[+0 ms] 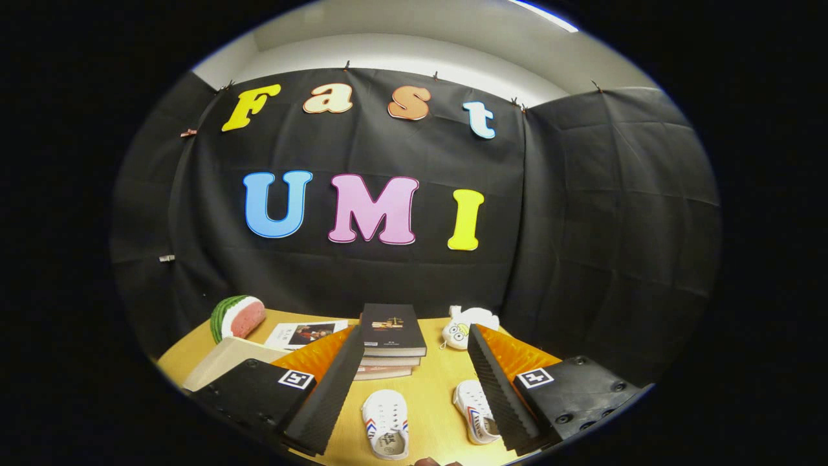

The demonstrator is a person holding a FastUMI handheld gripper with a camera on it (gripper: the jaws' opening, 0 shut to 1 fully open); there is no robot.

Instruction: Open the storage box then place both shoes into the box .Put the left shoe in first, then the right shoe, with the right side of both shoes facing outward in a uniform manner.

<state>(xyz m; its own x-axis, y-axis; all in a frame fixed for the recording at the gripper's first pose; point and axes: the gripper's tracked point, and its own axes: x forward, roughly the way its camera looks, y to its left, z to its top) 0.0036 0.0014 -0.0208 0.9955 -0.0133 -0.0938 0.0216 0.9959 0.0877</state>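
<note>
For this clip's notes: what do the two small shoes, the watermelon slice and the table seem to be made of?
Shoes, lying between the open gripper's fingers: white, matte, dotted with small holes, so probably moulded rubber or foam, though perforated leather is possible. Watermelon slice: matte, softly rounded, likely foam or plush; hard to tell. Table: smooth yellowish top with a light sheen, looks like wood or laminate.

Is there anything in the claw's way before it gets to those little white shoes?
Nothing visible. The claw is open above the table; one shoe lies between its fingers, the other shoe against the right finger. The stack of books sits beyond them.
</note>
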